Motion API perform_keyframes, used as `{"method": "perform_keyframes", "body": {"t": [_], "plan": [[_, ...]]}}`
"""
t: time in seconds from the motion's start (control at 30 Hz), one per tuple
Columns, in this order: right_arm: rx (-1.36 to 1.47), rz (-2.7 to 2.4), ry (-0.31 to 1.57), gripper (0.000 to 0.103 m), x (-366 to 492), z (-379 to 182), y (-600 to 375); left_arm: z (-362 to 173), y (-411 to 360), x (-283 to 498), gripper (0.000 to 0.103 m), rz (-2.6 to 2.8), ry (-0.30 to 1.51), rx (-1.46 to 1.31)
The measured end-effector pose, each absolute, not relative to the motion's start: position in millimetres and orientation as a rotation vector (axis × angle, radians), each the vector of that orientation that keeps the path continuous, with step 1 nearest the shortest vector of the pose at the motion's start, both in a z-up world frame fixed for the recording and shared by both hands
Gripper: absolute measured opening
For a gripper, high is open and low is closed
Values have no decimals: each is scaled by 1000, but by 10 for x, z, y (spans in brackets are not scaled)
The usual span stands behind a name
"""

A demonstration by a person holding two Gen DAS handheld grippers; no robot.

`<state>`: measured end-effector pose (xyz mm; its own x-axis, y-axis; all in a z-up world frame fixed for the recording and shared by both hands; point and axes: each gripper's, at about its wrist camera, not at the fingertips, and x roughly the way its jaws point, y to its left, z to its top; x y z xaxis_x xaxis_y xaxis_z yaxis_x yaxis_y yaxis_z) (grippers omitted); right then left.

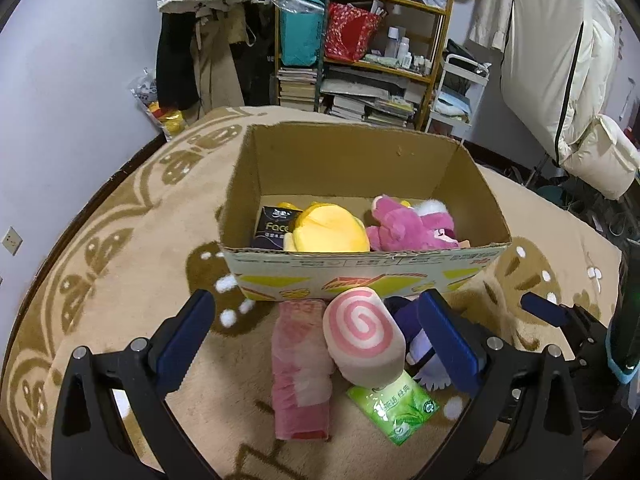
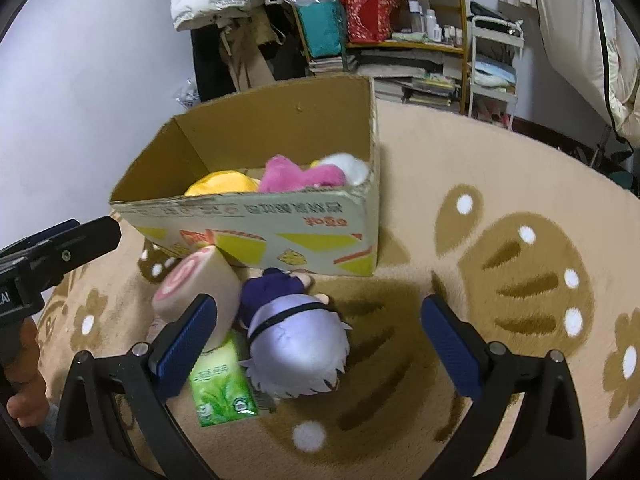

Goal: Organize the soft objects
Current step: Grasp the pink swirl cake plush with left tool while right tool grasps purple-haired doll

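Note:
An open cardboard box [image 1: 360, 270] [image 2: 256, 220] stands on the rug. It holds a yellow plush [image 1: 330, 230] [image 2: 222, 184], a pink plush [image 1: 408, 228] [image 2: 298, 174] and a black tissue pack [image 1: 274, 228]. In front of it lie a pink-swirl roll plush [image 1: 364, 336] [image 2: 196, 288], a pink tissue pack [image 1: 300, 368], a green tissue pack [image 1: 394, 408] [image 2: 220, 388] and a purple-haired doll [image 2: 296, 340] [image 1: 416, 332]. My left gripper [image 1: 316, 332] is open above the roll plush. My right gripper [image 2: 320, 340] is open above the doll, empty.
A beige patterned rug [image 2: 520, 272] covers the floor. Behind the box stand a cluttered wooden shelf [image 1: 360, 40], hanging coats [image 1: 200, 20] and a white cart [image 1: 460, 92]. The right gripper's finger [image 1: 548, 312] shows right of the left one.

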<state>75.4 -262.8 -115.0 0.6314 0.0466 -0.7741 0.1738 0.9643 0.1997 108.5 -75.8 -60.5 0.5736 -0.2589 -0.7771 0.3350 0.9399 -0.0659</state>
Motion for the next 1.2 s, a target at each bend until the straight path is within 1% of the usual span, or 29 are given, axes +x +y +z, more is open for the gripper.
{"method": "perform_keyframes", "body": {"t": [0.63, 1.0, 1.07, 1.1, 1.13, 1.2], "plan": [[297, -72, 1021, 103, 983, -1623, -2638, -1001, -946, 1314, 100, -357, 984, 130], [347, -38, 1051, 103, 1032, -1734, -2670, -1158, -1118, 1258, 100, -353, 1019, 208], [345, -30, 1060, 103, 1037, -1750, -2642, -1189, -1120, 1252, 97, -358, 1037, 196], [344, -23, 1065, 103, 1037, -1753, -2632, -1204, -1120, 1255, 92, -361, 1048, 188], [348, -9, 1069, 101, 1039, -1758, -2628, -1226, -1123, 1261, 88, -365, 1067, 180], [357, 15, 1078, 97, 1038, -1765, -2606, -1260, -1119, 1265, 73, -376, 1095, 163]]}}
